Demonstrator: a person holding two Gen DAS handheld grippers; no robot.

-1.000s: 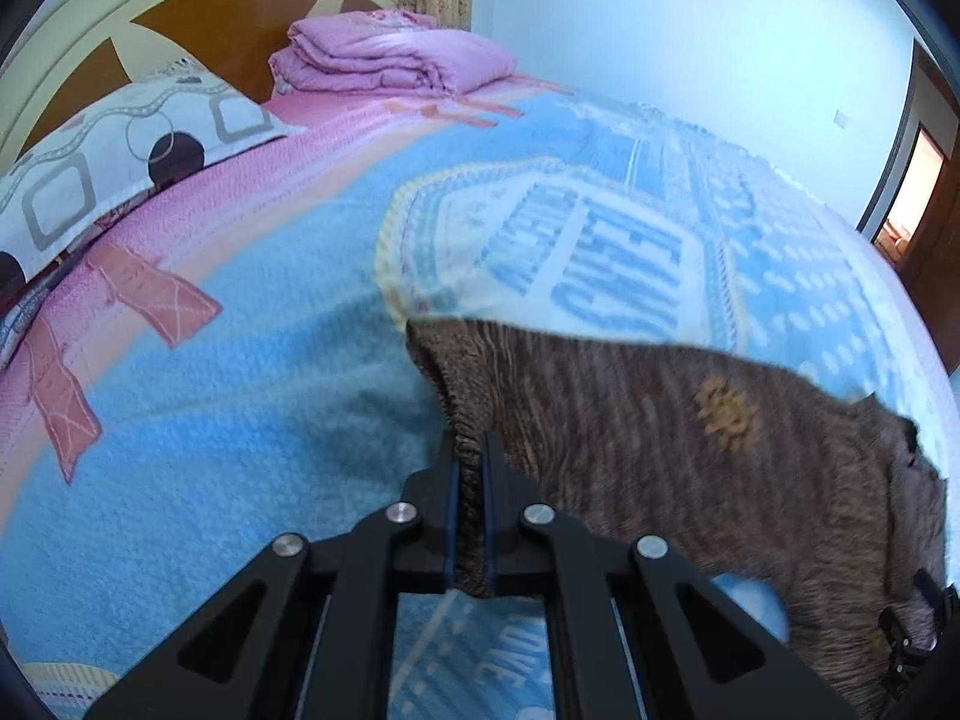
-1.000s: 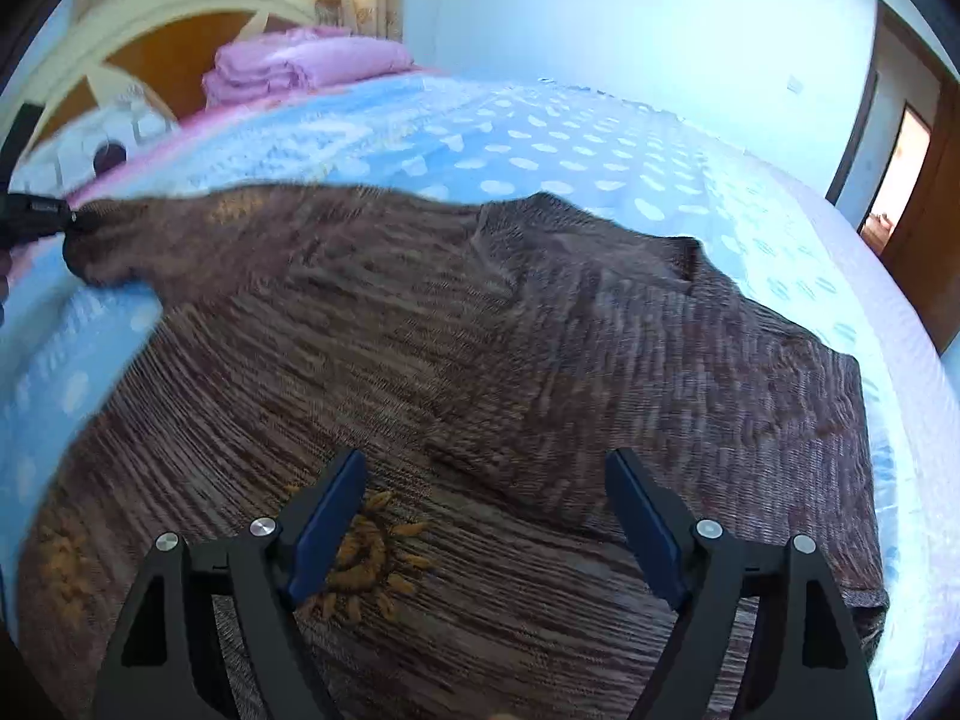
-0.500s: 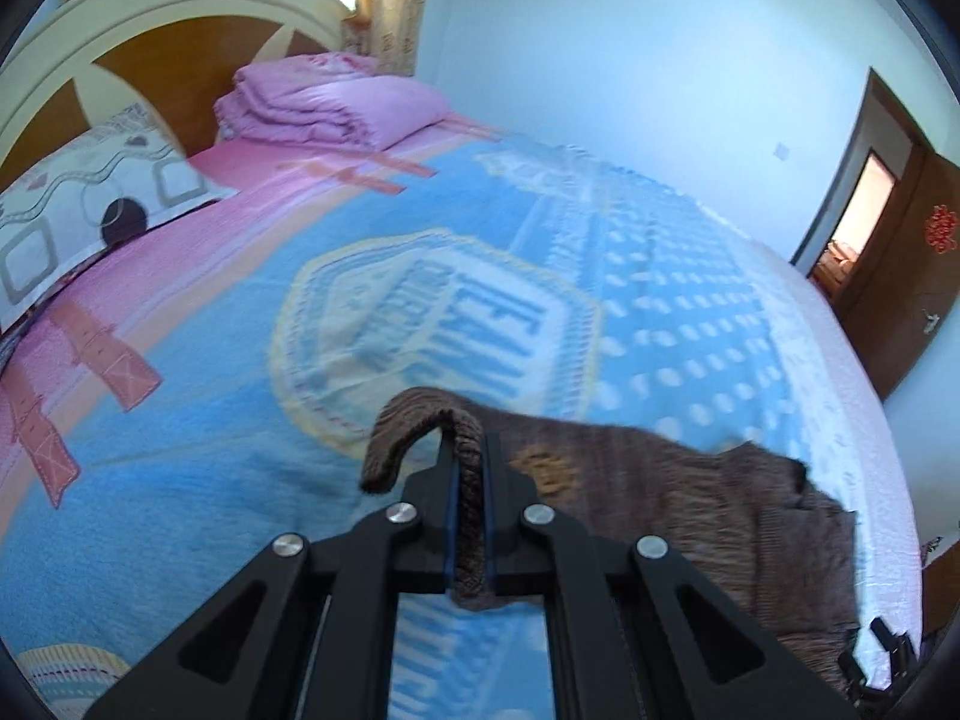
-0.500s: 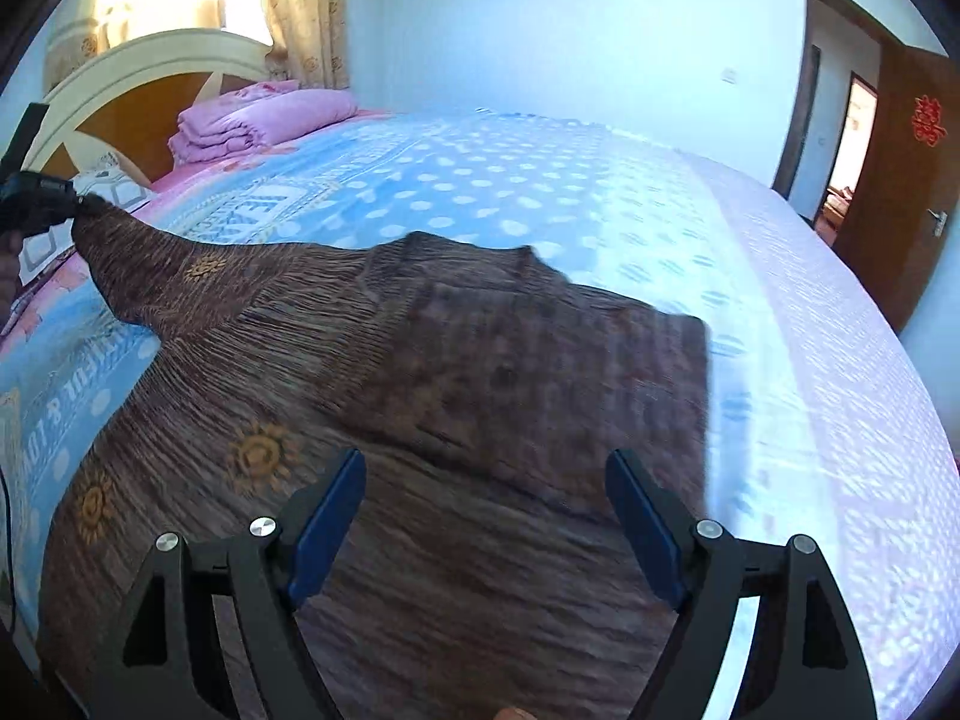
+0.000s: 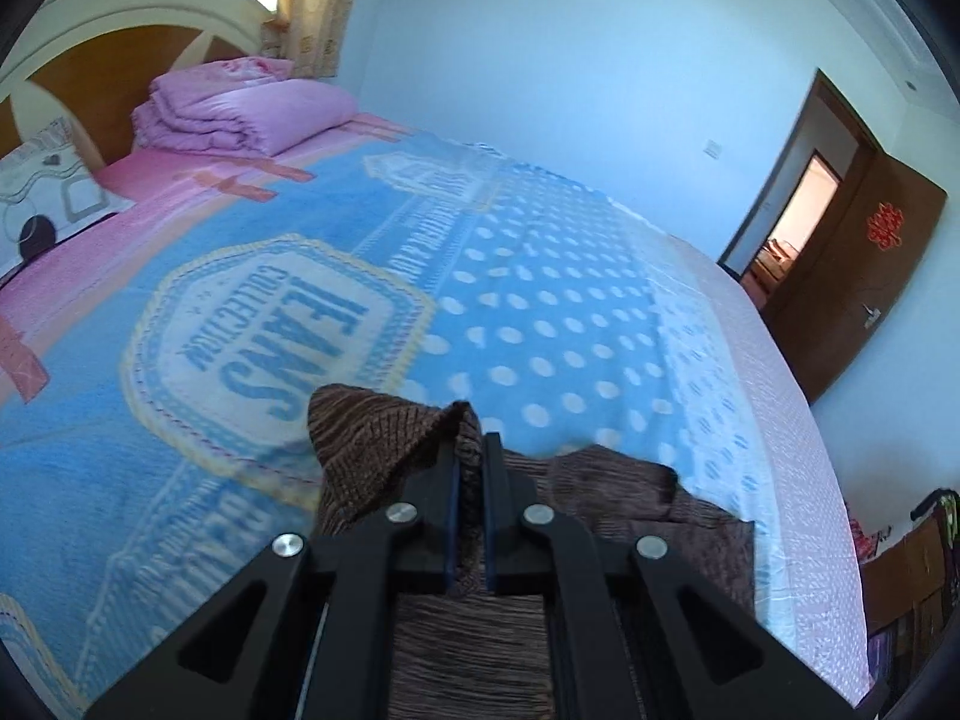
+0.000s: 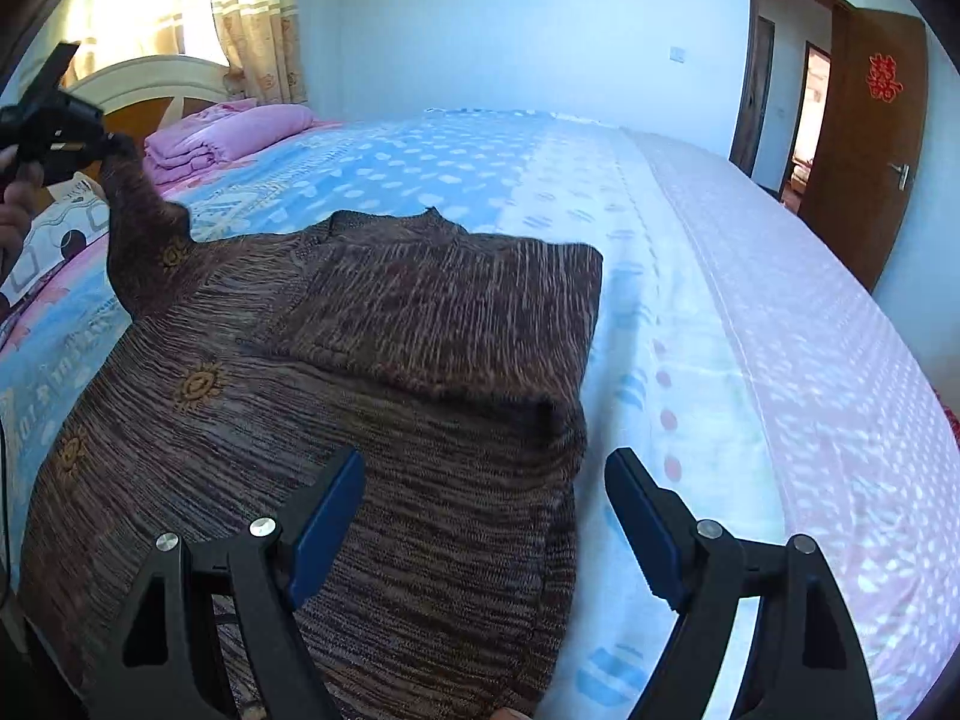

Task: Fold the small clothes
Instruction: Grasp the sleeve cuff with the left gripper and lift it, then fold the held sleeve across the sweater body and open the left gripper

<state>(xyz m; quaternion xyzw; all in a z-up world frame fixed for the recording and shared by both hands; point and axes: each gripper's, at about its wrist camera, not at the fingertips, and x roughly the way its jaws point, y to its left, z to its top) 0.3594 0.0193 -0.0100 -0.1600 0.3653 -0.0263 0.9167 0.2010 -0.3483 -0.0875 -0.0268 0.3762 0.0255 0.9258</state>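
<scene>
A brown knitted sweater [image 6: 372, 372] with small orange suns lies on the blue bedspread [image 6: 456, 180], its right sleeve folded over the body. My left gripper [image 5: 471, 450] is shut on the left sleeve [image 5: 384, 444] and holds it raised above the bed; it also shows in the right wrist view [image 6: 111, 144] at far left, with the sleeve [image 6: 144, 240] hanging from it. My right gripper [image 6: 486, 492] is open and empty, low over the sweater's lower right part.
A folded pink quilt [image 5: 240, 114] and a patterned pillow [image 5: 42, 204] lie by the headboard [image 5: 120, 24]. The bed's pink-white edge [image 6: 810, 330] runs along the right. A brown door [image 6: 870, 138] stands open at the far right.
My left gripper has lifted the sleeve higher off the bed and carried it toward the sweater's body. My right gripper has pulled back and stayed open.
</scene>
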